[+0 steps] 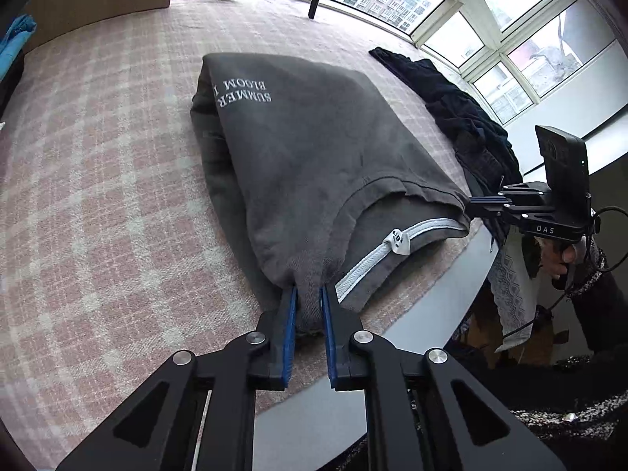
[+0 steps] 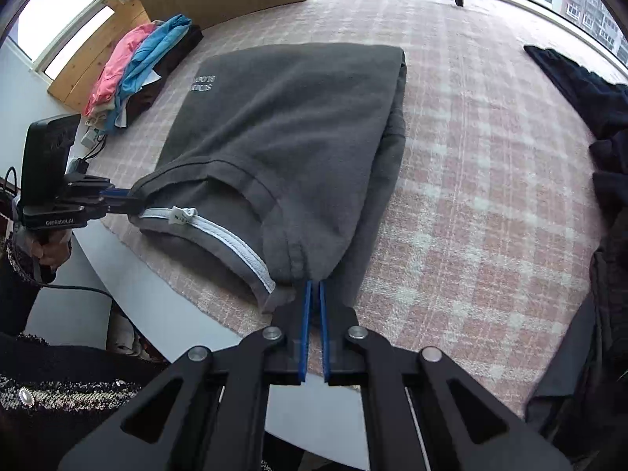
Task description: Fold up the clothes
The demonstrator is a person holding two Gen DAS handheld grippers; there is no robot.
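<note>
Both the left gripper (image 1: pixel 309 294) and right gripper (image 2: pixel 314 288) pinch near corners of the folded grey sweatshirt (image 1: pixel 298 149) between their jaws on the plaid-covered counter (image 1: pixel 110 204).

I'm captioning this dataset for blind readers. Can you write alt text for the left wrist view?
The left gripper is shut on the near corner of a folded grey sweatshirt lying on a pink plaid cloth. At right, the right gripper grips the sweatshirt's other near corner, with dark clothes heaped behind it below large windows.
</note>
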